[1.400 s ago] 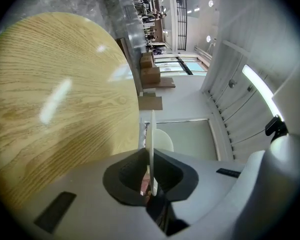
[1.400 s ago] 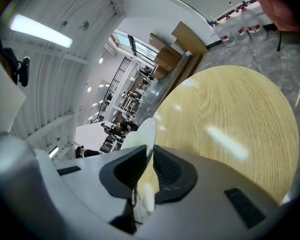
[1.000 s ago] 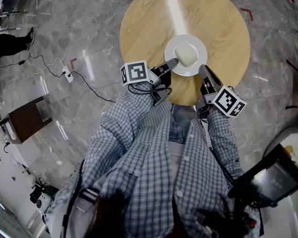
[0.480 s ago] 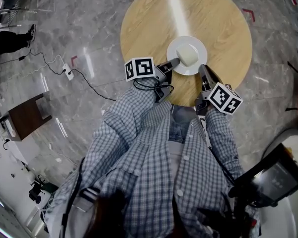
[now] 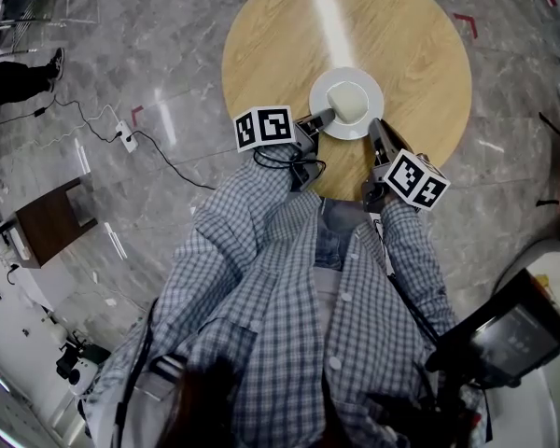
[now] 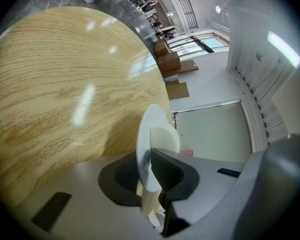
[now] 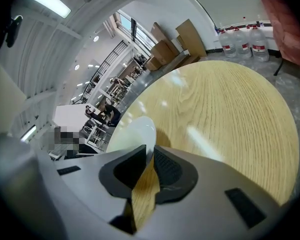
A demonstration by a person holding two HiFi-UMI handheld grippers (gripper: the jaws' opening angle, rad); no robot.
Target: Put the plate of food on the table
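Plate [image 5: 329,87], round white ceramic, judged rigid, fragile, slick: left gripper [image 5: 325,118] and right gripper [image 5: 374,126] fingers pinch opposite rim edges.

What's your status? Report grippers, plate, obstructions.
Left gripper shut on plate rim, right gripper shut on the opposite rim. Plate with food over the round table, near its front edge; touchdown unclear. Nothing in the way.

The table [image 5: 420,54] is glossy wood grain, the plate [image 5: 329,87] smooth, perhaps ceramic, the floor [image 5: 168,45] polished stone.
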